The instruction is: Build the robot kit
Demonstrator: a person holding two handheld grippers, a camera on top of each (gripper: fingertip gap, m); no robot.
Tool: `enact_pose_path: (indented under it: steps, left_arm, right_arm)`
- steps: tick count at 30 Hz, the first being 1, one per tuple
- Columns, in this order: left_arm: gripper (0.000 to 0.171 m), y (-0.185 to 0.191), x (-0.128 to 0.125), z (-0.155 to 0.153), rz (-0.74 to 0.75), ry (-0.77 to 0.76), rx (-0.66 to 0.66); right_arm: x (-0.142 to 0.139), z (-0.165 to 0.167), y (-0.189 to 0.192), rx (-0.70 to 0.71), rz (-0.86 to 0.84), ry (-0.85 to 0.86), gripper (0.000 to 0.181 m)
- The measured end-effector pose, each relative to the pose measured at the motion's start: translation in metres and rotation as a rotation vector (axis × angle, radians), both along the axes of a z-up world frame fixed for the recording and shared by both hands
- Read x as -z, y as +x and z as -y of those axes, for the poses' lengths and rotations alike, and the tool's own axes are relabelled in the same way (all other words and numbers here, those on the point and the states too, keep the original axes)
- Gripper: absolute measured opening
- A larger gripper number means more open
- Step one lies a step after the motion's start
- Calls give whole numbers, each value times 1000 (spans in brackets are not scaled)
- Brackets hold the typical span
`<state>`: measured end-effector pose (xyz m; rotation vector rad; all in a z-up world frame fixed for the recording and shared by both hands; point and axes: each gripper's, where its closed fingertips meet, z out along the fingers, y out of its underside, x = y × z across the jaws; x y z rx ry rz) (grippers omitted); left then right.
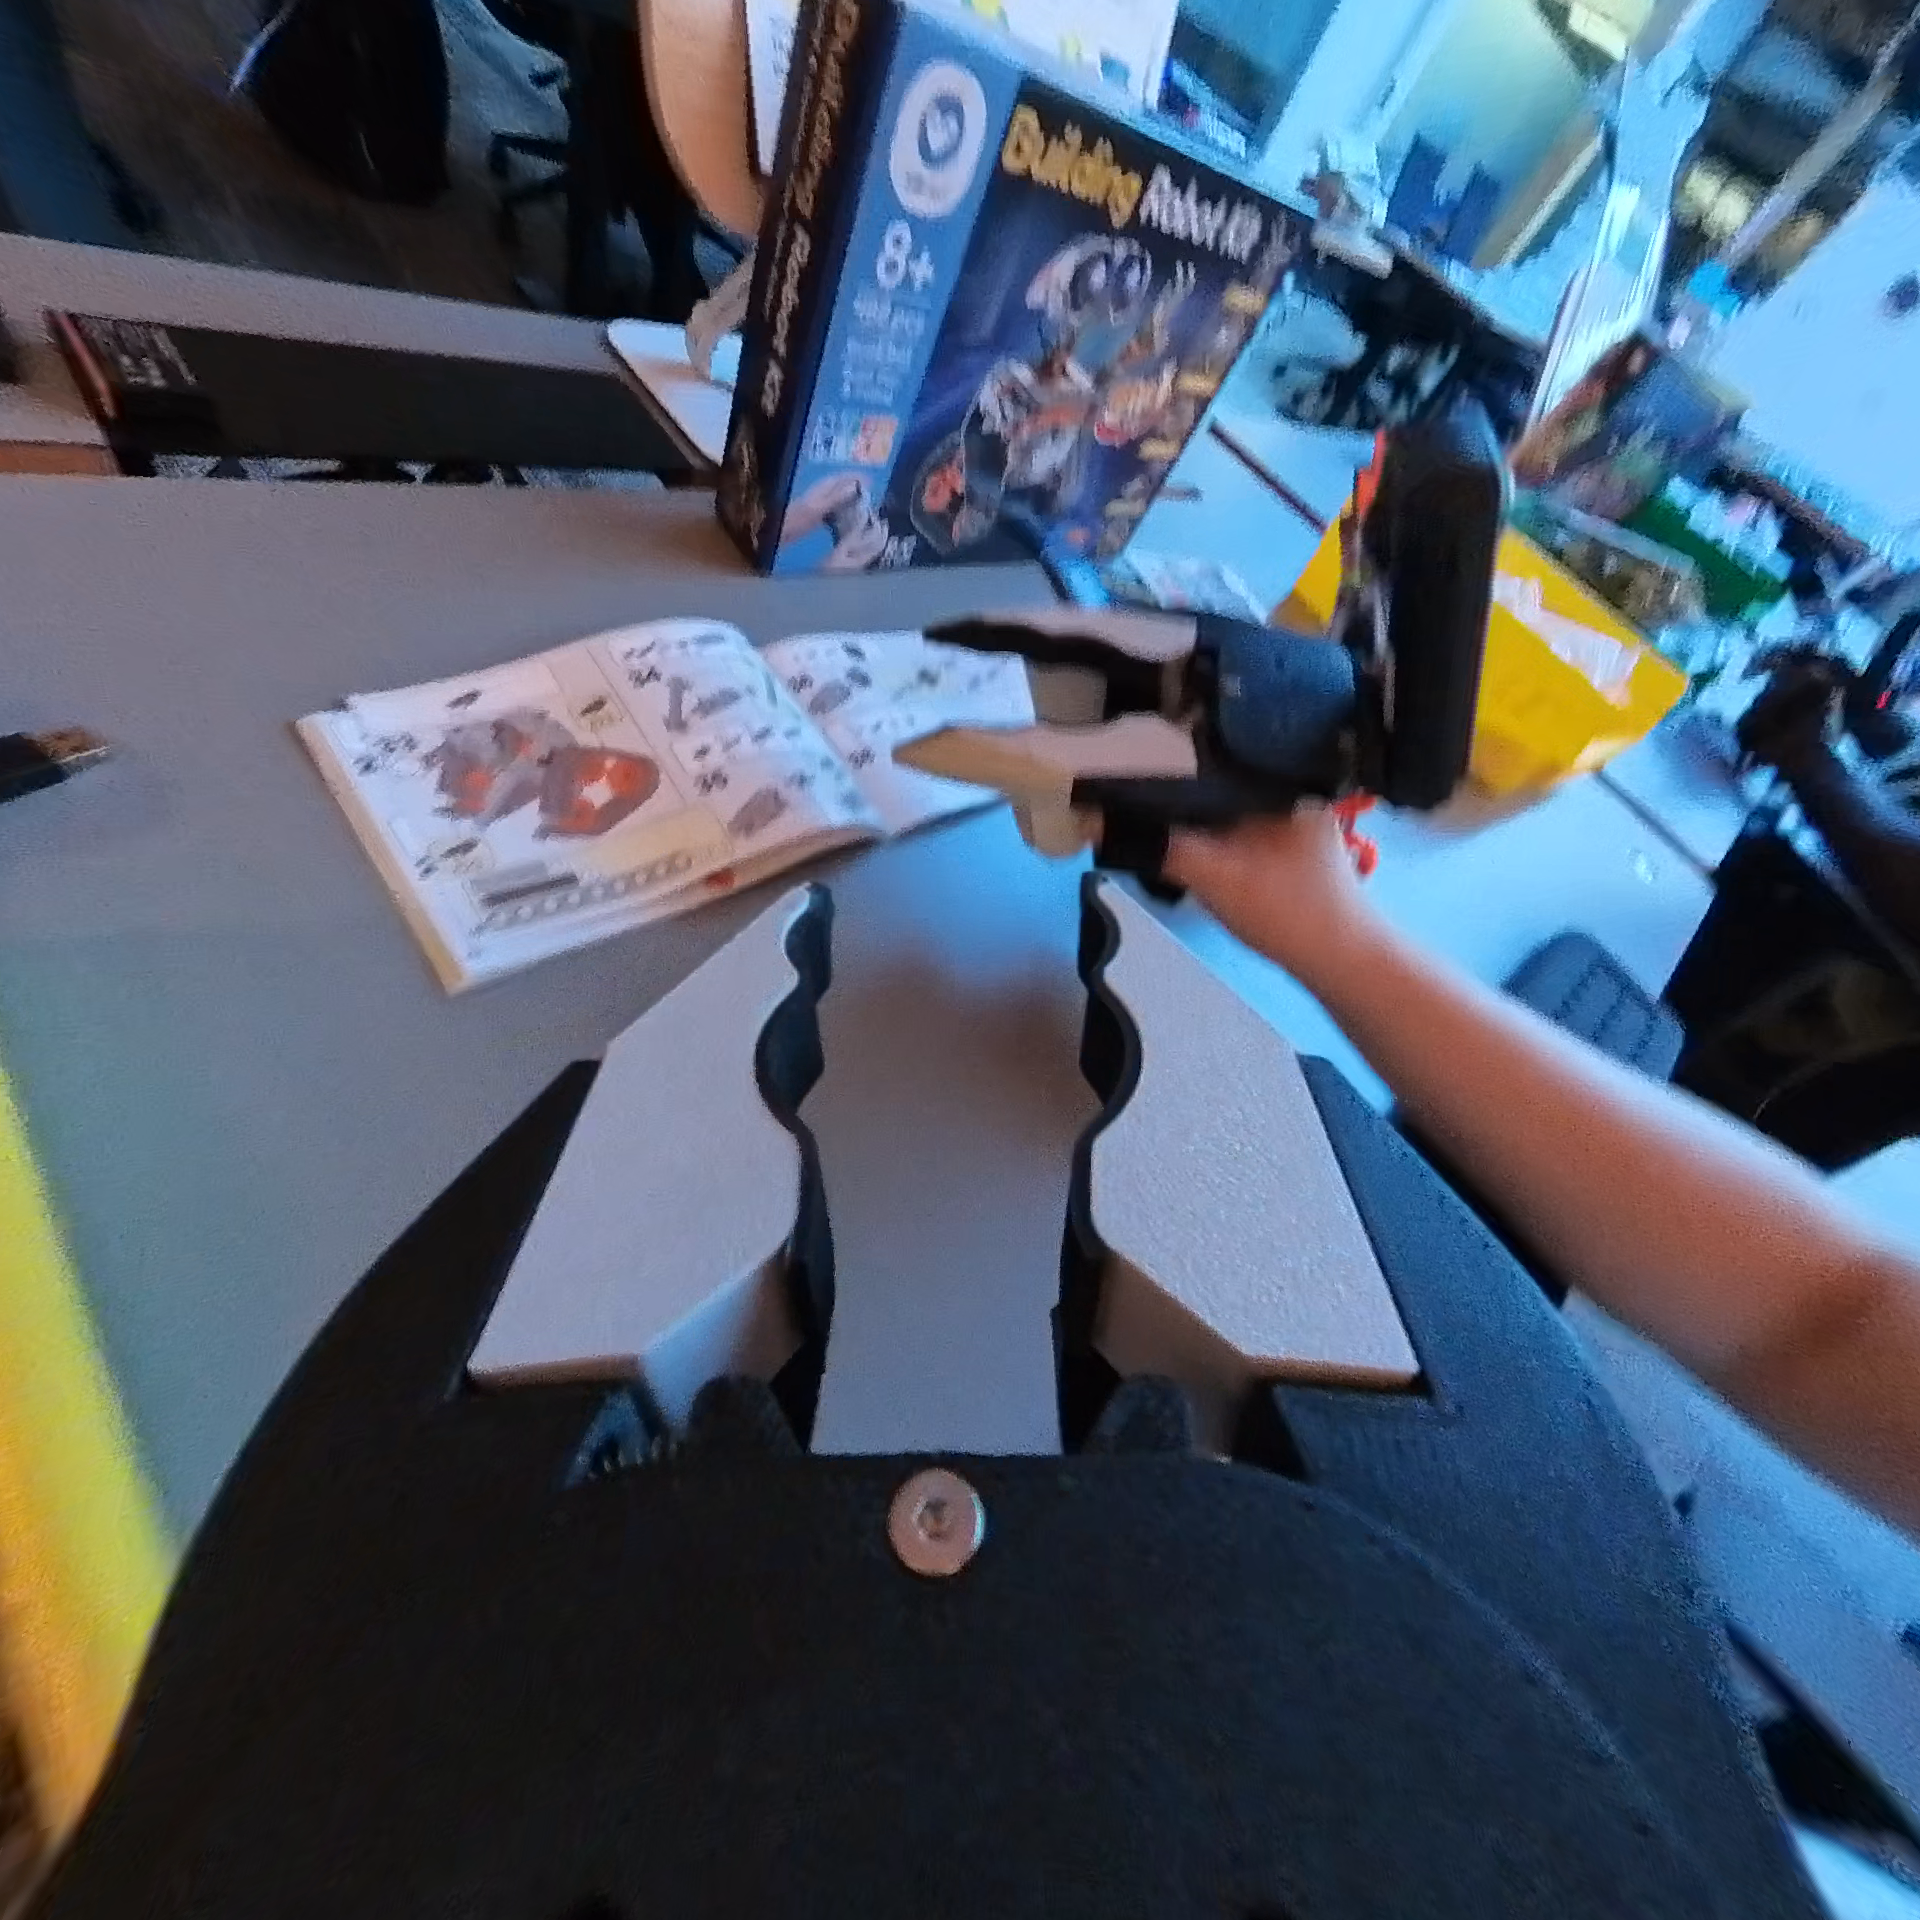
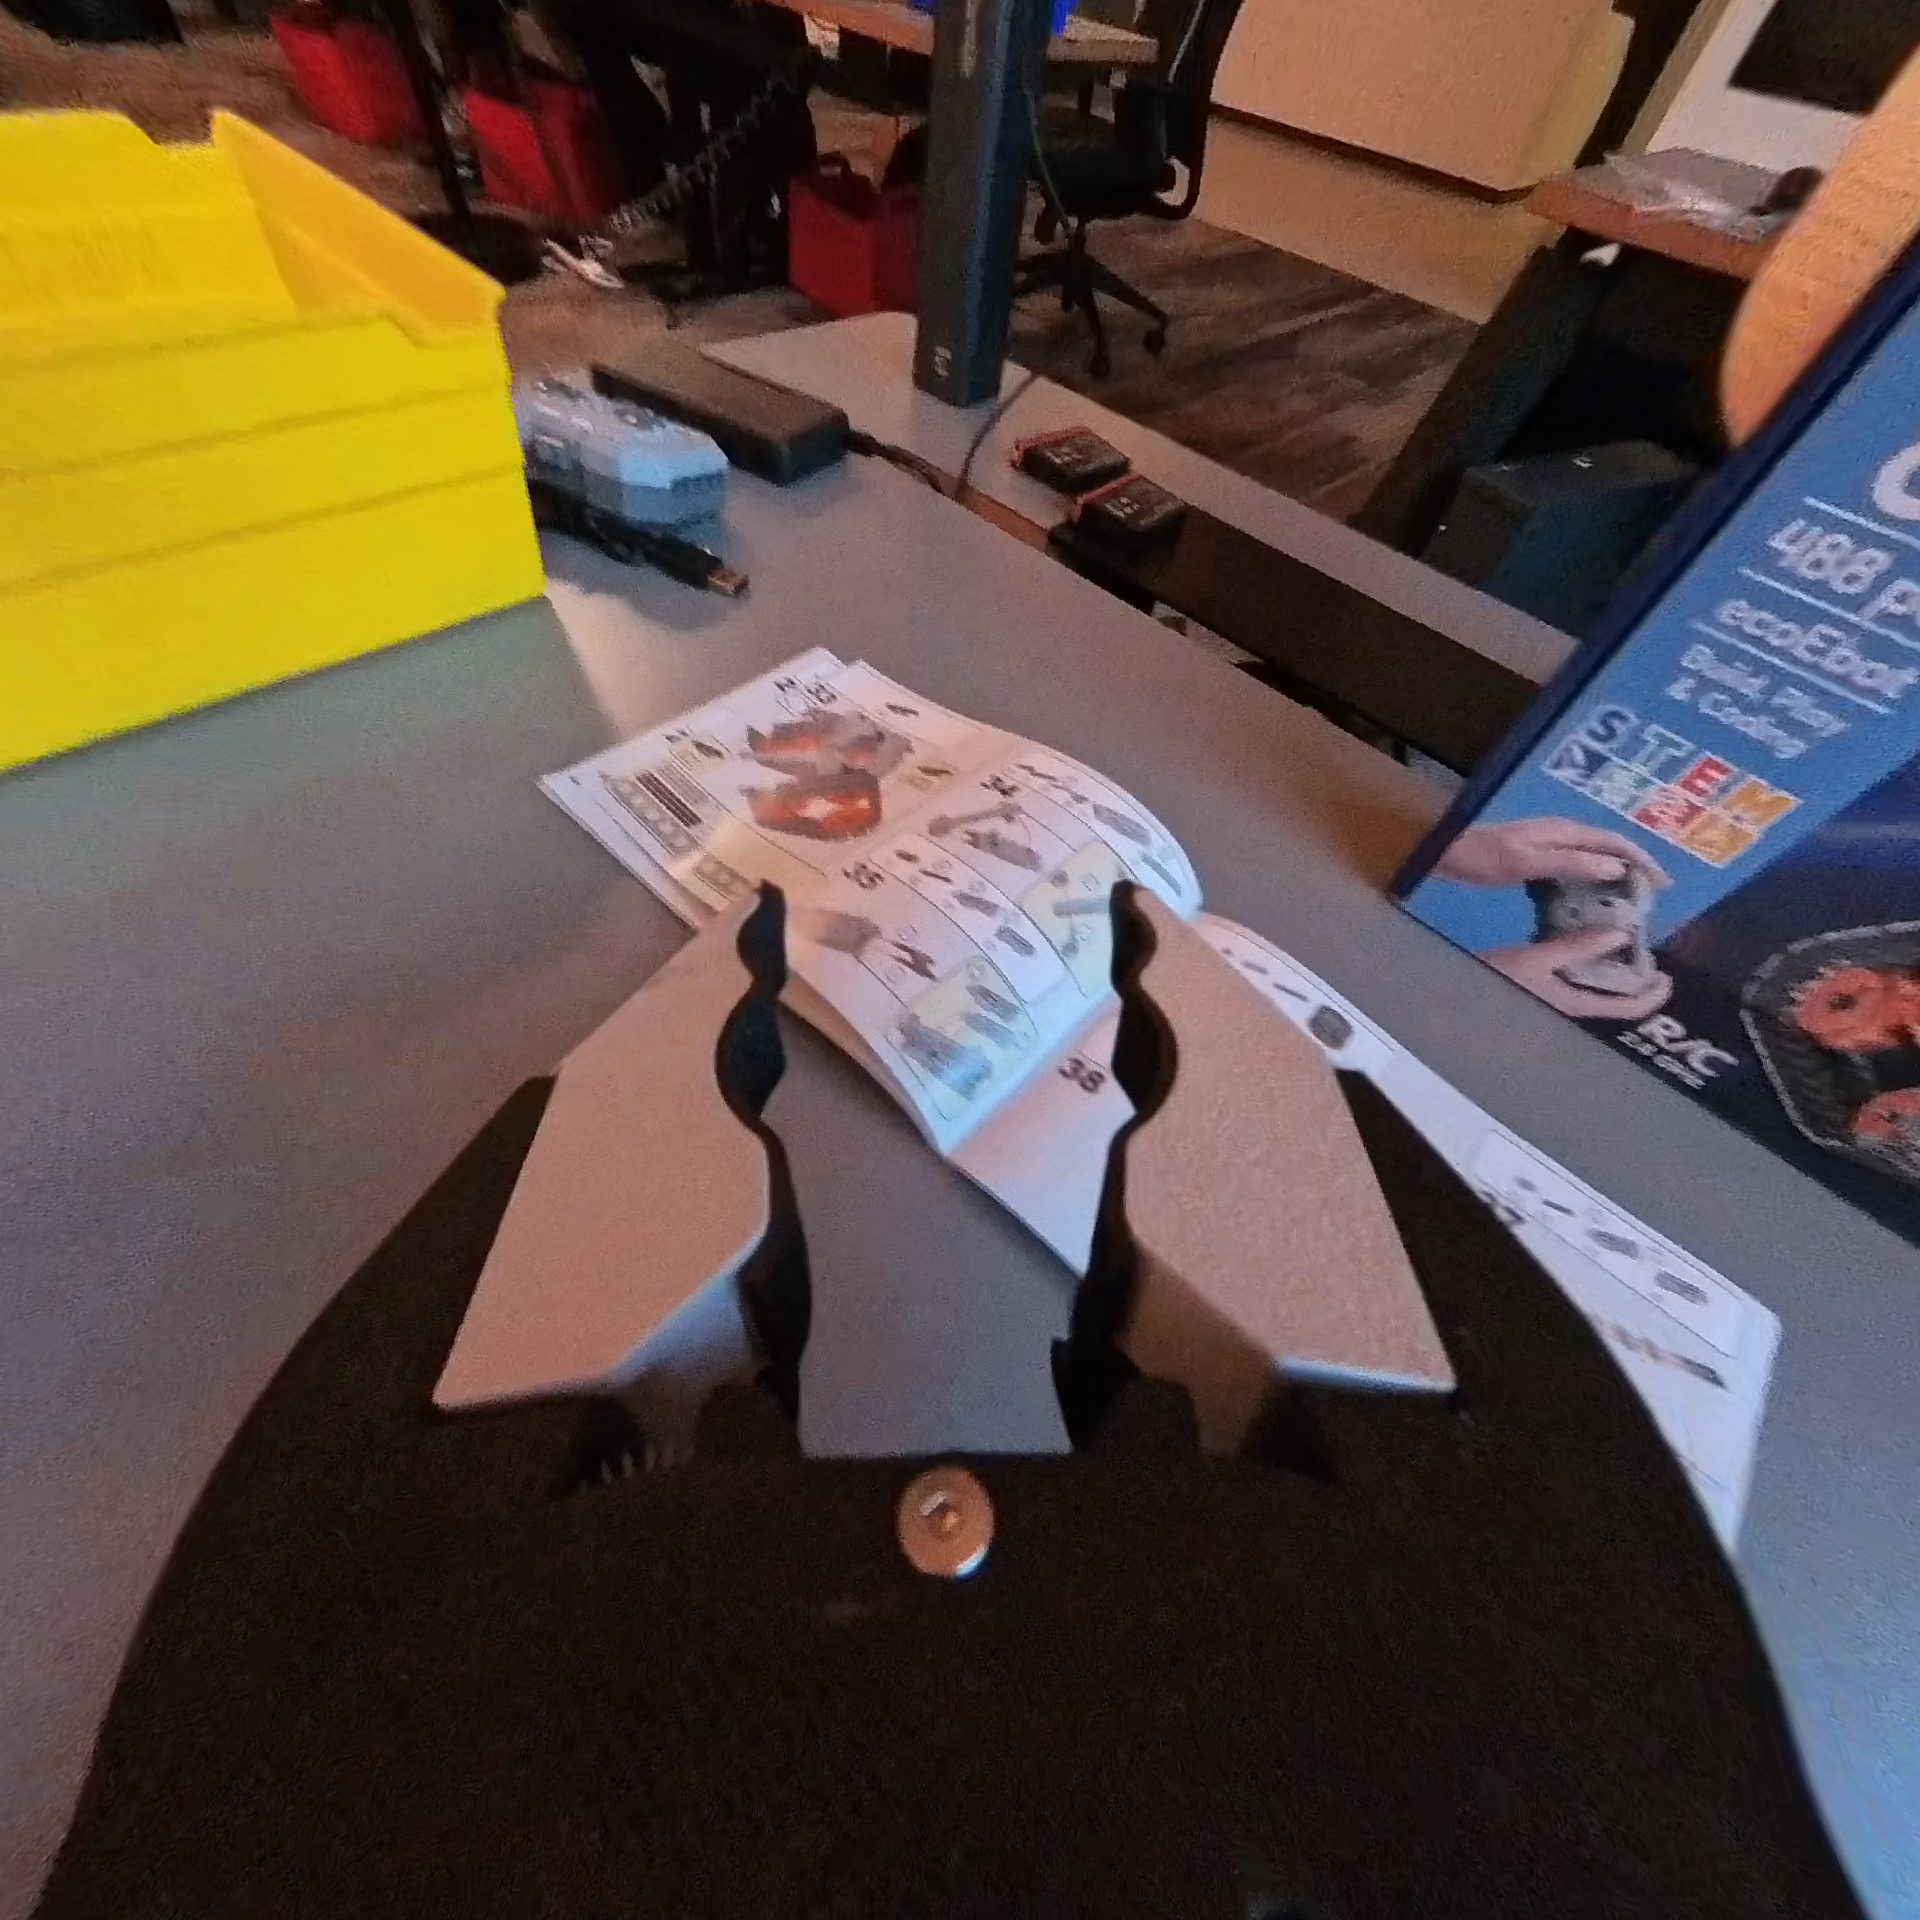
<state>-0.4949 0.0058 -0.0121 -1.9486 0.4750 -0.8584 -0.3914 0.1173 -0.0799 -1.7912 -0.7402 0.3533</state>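
The left gripper (image 1: pixel 951 914) hangs spread and empty above the bare grey table (image 1: pixel 260 623), near the open, white illustrated instruction booklet (image 1: pixel 623 769). The right gripper (image 2: pixel 945 904), also spread and holding nothing, hovers over that booklet's near pages without touching them. A tall blue toy-kit box (image 2: pixel 1704 748) stands to the right, a yellow plastic bin (image 2: pixel 239 468) far left. Nothing is gripped or lifted.

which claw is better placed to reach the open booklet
Right, probably. The right claw hangs open directly over the open booklet. The left claw is open too, but over bare table short of it.
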Motion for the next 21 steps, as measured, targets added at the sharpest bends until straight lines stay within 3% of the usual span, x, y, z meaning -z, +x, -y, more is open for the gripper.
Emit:
enact_pose_path:
  steps: [2,5,8,10,12,16,21]
  left_arm:
    - [48,-42,6,17,-130,38,-19]
    - [44,-137,4,25,-337,103,-131]
    - [44,-217,27,16,-499,-93,-160]
    - [34,-238,41,2,-482,-217,-129]
    - [23,-242,53,-11,-486,-239,-73]
    - [44,-274,94,-34,-796,-219,-30]
    - [47,-275,109,-39,-973,-179,184]
  right_arm:
    - [-7,5,-19,-53,-32,0,65]
    - [-10,20,-34,-123,-15,41,63]
    - [-5,28,-35,-160,40,83,58]
    - [7,31,-37,-213,91,61,58]
    - [21,34,-38,-267,121,36,59]
    - [38,47,-36,-345,142,39,58]
    - [26,60,-37,-350,-24,-21,56]
